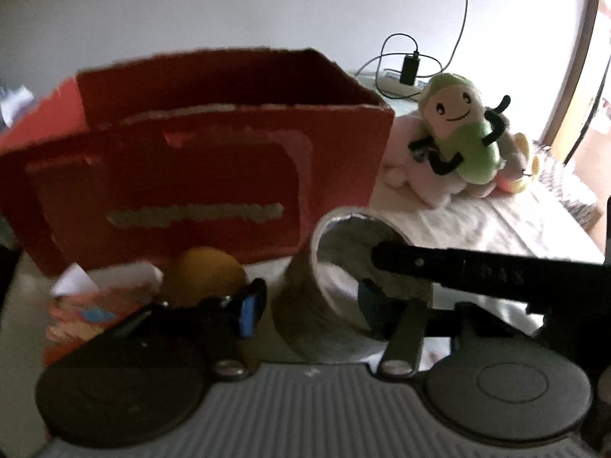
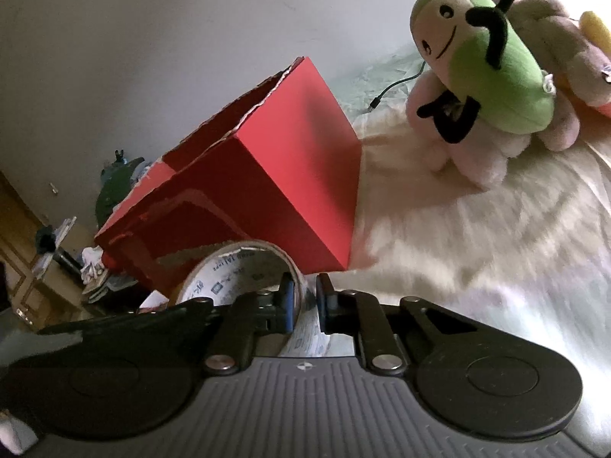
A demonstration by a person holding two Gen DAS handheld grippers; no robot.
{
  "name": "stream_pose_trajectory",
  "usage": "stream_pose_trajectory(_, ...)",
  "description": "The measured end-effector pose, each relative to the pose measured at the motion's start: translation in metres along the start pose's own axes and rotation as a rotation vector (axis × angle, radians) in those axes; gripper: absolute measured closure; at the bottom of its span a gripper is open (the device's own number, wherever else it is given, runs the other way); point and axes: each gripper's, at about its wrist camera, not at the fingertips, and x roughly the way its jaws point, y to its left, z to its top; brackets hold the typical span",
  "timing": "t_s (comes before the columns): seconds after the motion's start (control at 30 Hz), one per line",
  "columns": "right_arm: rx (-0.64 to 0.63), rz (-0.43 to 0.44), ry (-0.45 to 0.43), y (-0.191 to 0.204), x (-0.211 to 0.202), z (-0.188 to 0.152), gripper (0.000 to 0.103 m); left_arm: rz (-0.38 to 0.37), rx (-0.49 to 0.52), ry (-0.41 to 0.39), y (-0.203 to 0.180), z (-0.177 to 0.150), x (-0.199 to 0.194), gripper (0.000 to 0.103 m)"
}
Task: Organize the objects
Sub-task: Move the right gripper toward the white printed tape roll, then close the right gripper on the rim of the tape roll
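Observation:
A wide tape roll (image 1: 305,328) lies tilted on the pale bedsheet (image 1: 477,225), in front of an open red cardboard box (image 1: 214,175). My left gripper (image 1: 307,303) is open and straddles the roll's near wall, with one blue-padded finger outside it and the other inside the core. The right gripper's black finger (image 1: 427,267) reaches into the roll from the right. In the right wrist view, my right gripper (image 2: 305,299) is shut on the rim of the tape roll (image 2: 233,271), with the red box (image 2: 290,175) just behind it.
A yellow ball (image 1: 206,278) and a colourful packet (image 1: 88,313) sit left of the roll by the box. A green plush (image 1: 458,129) (image 2: 492,65) leans on a pink plush (image 2: 477,152) at the right. A charger with cables (image 1: 410,68) lies behind. Cluttered furniture (image 2: 57,259) stands far left.

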Motion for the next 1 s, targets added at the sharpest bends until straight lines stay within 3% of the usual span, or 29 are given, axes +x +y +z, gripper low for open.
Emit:
stream_pose_trajectory(0.07,-0.015,0.001,-0.005,0.001,-0.004,-0.004,0.090,-0.010,-0.009,0.000,-0.001,-0.002,-0.001,0.058)
stream_pose_trajectory(0.27,-0.019,-0.001,-0.014,0.000,-0.020,-0.014,0.091,0.006,0.040,-0.017,-0.015,-0.009,-0.014,0.065)
stream_pose_trajectory(0.6,-0.060,0.033,-0.094,0.021,-0.056,-0.013,0.091,-0.007,0.083,-0.110,-0.027,-0.009,-0.056,0.066)
stream_pose_trajectory(0.77,-0.127,0.051,-0.172,0.047,-0.071,0.010,0.091,0.008,0.149,-0.205,-0.031,0.014,-0.089,0.066)
stream_pose_trajectory(1.0,-0.235,0.054,-0.235,0.091,-0.068,0.069,0.092,0.050,0.236,-0.338,-0.025,0.071,-0.122,0.067)
